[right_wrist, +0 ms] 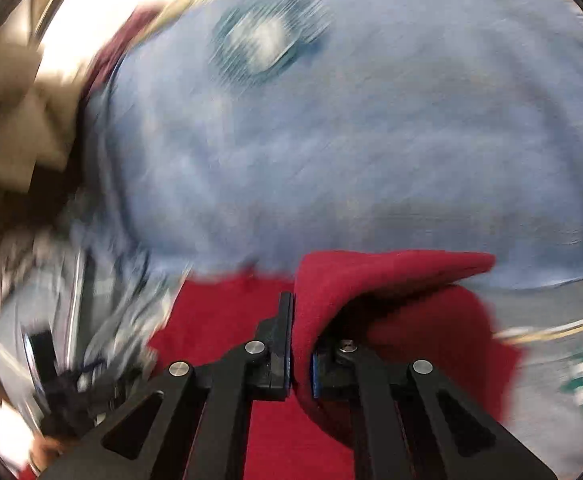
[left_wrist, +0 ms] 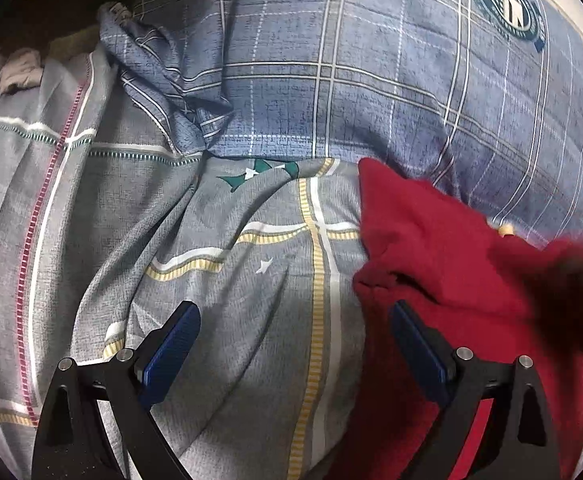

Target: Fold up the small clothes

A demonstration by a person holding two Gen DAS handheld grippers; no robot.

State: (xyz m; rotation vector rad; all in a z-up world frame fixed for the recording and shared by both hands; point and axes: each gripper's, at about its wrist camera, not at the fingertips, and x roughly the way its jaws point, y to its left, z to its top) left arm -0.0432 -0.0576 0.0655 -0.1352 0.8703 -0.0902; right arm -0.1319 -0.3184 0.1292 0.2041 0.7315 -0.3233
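Note:
A small red garment (left_wrist: 443,264) lies on the grey patterned bed cover (left_wrist: 231,264) at the right of the left wrist view. My left gripper (left_wrist: 295,344) is open and empty, its right finger (left_wrist: 419,344) over the garment's left edge, its left finger over the cover. In the blurred right wrist view my right gripper (right_wrist: 301,344) is shut on a fold of the red garment (right_wrist: 371,280), which is lifted and drapes over the fingers.
A blue plaid pillow (left_wrist: 371,72) with a round badge (left_wrist: 507,4) lies behind the garment; it also fills the right wrist view (right_wrist: 331,140). Pale crumpled cloth (left_wrist: 15,72) sits at the far left. A beige cloth (right_wrist: 15,120) shows at the left.

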